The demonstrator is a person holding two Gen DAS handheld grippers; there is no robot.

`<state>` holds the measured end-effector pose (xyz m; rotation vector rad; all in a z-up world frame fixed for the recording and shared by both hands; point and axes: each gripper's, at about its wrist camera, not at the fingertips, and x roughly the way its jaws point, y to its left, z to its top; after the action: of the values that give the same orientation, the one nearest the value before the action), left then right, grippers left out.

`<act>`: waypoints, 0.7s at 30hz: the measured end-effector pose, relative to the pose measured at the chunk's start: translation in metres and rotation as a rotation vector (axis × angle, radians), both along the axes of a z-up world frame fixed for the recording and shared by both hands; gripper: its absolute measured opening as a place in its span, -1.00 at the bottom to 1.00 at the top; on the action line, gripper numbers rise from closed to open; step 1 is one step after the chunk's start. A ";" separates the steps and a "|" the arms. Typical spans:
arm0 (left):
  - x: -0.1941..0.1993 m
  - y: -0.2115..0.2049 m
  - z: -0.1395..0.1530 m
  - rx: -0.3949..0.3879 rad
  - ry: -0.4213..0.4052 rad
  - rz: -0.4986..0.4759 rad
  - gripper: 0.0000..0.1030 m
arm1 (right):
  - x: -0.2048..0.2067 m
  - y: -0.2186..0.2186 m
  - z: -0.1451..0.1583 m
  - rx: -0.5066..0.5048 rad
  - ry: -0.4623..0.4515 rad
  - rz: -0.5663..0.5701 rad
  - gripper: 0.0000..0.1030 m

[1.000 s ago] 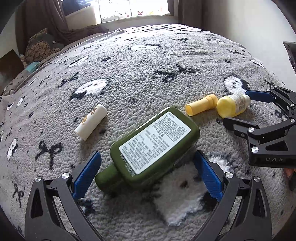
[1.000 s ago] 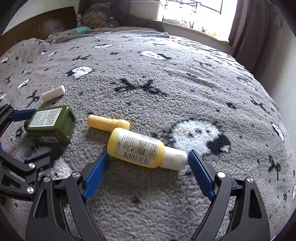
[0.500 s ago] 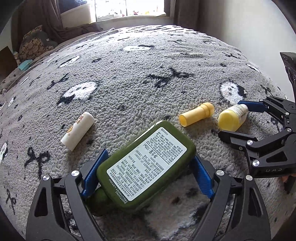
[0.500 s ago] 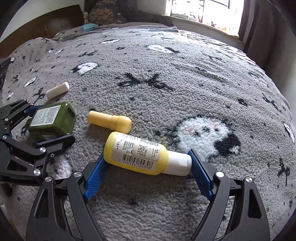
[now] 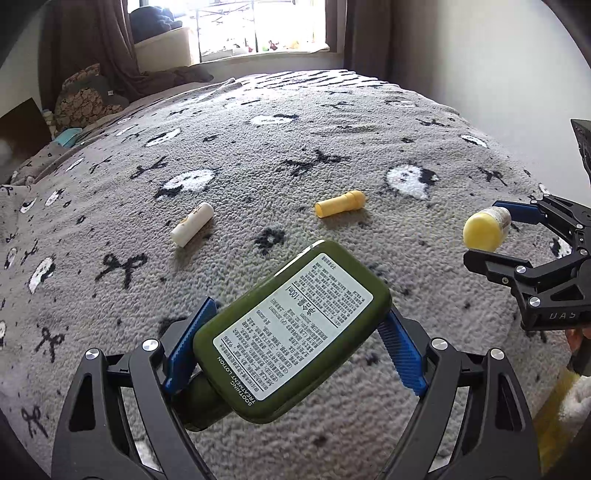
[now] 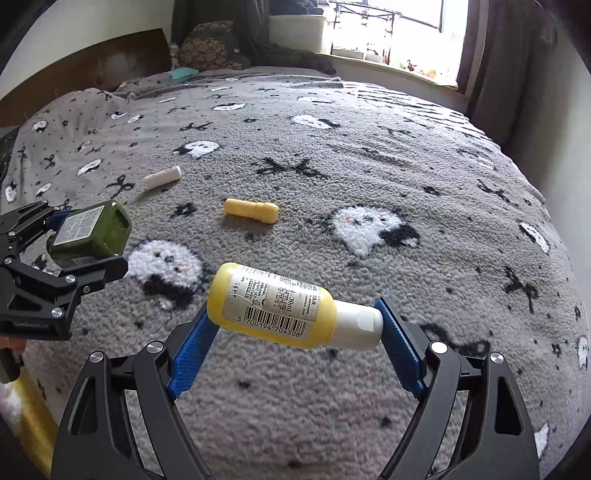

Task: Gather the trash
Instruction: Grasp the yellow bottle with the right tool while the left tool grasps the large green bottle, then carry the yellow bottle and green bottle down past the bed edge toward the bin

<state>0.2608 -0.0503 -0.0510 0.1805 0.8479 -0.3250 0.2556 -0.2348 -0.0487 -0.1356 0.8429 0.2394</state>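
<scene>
My left gripper (image 5: 295,350) is shut on a flat green lotion bottle (image 5: 291,328) and holds it above the grey blanket; it also shows in the right wrist view (image 6: 92,232). My right gripper (image 6: 295,339) is shut on a yellow bottle with a white cap (image 6: 288,310), lifted off the blanket; it shows at the right of the left wrist view (image 5: 484,230). A small yellow tube (image 5: 340,203) (image 6: 251,210) and a white tube (image 5: 192,223) (image 6: 162,177) lie on the blanket beyond both grippers.
The grey patterned blanket (image 5: 332,129) covers a bed. Cushions (image 5: 85,99) and a wooden headboard (image 6: 85,66) are at the far left. A window (image 5: 258,26) is behind, a wall (image 5: 480,55) on the right.
Both grippers closed on their bottles and lifted them off the blanket. The green bottle and yellow bottle now hang above the bed; the two small tubes stayed put.
</scene>
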 end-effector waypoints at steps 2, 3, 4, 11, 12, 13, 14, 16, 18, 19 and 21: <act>-0.017 0.002 0.007 -0.016 -0.007 0.005 0.59 | -0.023 -0.004 0.010 -0.007 -0.030 -0.010 0.65; -0.026 0.002 0.010 -0.026 -0.012 0.006 0.59 | -0.031 -0.005 0.014 -0.007 -0.040 -0.013 0.65; -0.035 0.003 0.013 -0.032 -0.017 0.006 0.59 | -0.040 -0.006 0.018 -0.006 -0.050 -0.017 0.65; -0.091 0.003 0.031 -0.064 -0.049 -0.005 0.59 | -0.105 -0.015 0.045 0.013 -0.127 -0.039 0.65; -0.099 0.003 0.032 -0.070 -0.052 -0.008 0.59 | -0.115 -0.016 0.048 0.019 -0.137 -0.040 0.65; -0.106 0.003 0.034 -0.075 -0.055 -0.012 0.60 | -0.121 -0.015 0.050 0.021 -0.143 -0.040 0.65; -0.114 0.004 0.035 -0.080 -0.058 -0.014 0.60 | -0.131 -0.016 0.052 0.022 -0.153 -0.041 0.65; -0.127 0.005 0.037 -0.091 -0.061 -0.020 0.60 | -0.144 -0.016 0.055 0.026 -0.166 -0.043 0.65; -0.142 0.005 0.037 -0.090 -0.066 -0.027 0.60 | -0.158 -0.015 0.055 0.039 -0.171 -0.042 0.65; -0.148 0.005 0.037 -0.088 -0.068 -0.029 0.60 | -0.164 -0.015 0.055 0.044 -0.172 -0.043 0.65; -0.160 0.006 0.033 -0.085 -0.064 -0.032 0.60 | -0.176 -0.015 0.052 0.059 -0.166 -0.046 0.65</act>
<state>0.1005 -0.0439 -0.0175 0.1245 0.7671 -0.3829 0.0798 -0.2499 0.0033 -0.0799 0.6722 0.2069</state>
